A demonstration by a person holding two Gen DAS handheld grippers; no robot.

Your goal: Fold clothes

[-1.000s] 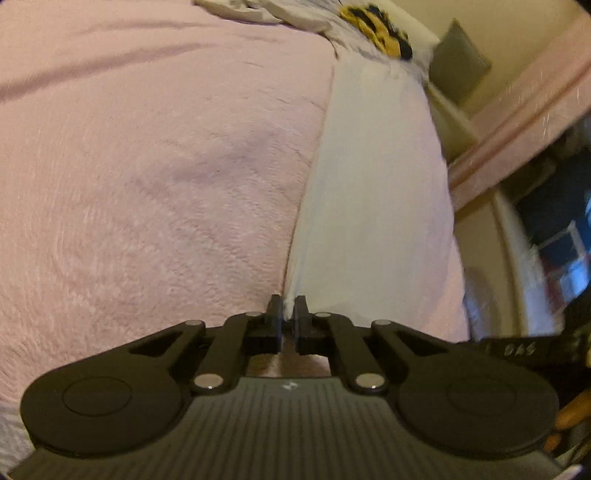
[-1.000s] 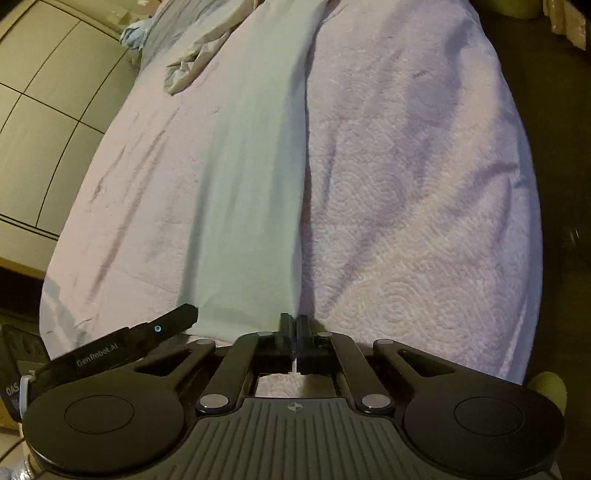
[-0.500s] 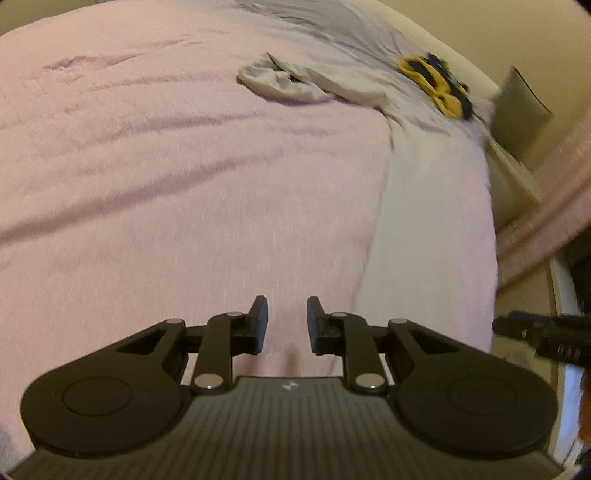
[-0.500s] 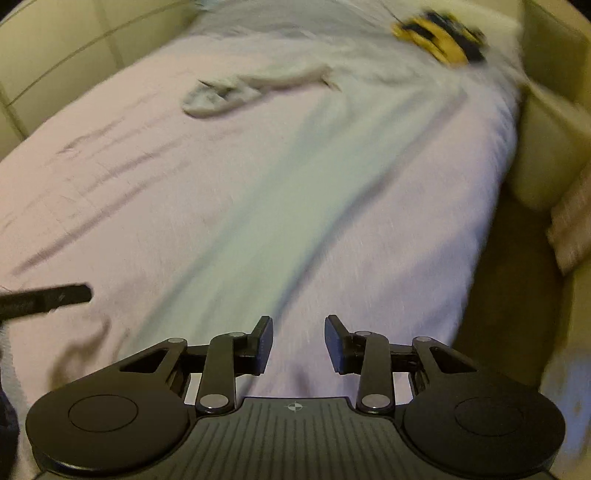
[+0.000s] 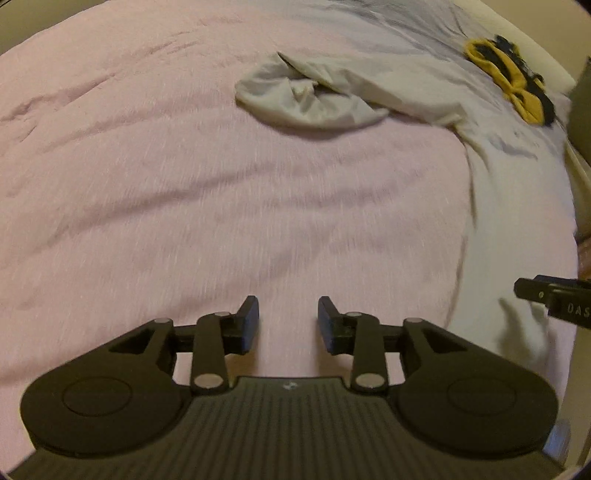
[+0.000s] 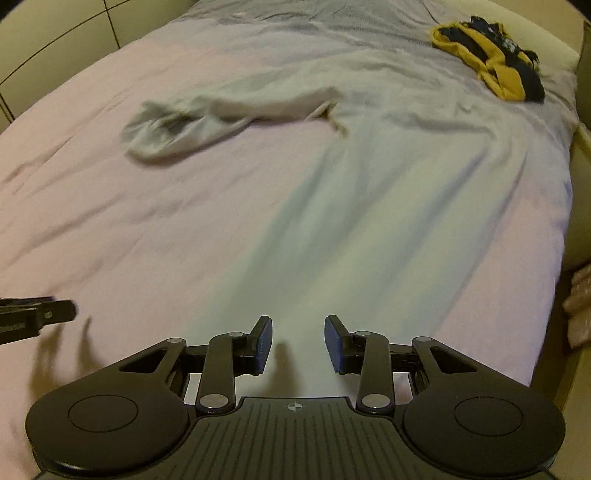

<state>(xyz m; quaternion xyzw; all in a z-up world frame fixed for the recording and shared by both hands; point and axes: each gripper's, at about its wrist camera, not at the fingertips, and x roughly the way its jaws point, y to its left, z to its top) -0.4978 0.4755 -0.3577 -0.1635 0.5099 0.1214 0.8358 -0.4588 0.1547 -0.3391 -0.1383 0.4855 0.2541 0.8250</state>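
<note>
A long pale white garment lies flat along the pink bedspread. Its far part is bunched into a crumpled end. In the right wrist view the flat strip of the garment runs away from me and the crumpled end lies far left. My left gripper hovers over bare bedspread, left of the garment, its jaws opening with nothing between them. My right gripper is open over the garment's near end, holding nothing.
A yellow and black garment lies at the bed's far right corner, also seen as the yellow and black garment. Cream cupboard panels stand beyond the bed at left. The bed's edge drops off on the right.
Both grippers were shut on the garment's near edge; both have let go and opened. Both have swung away over the bed, so the crumpled end and far corner now show.
</note>
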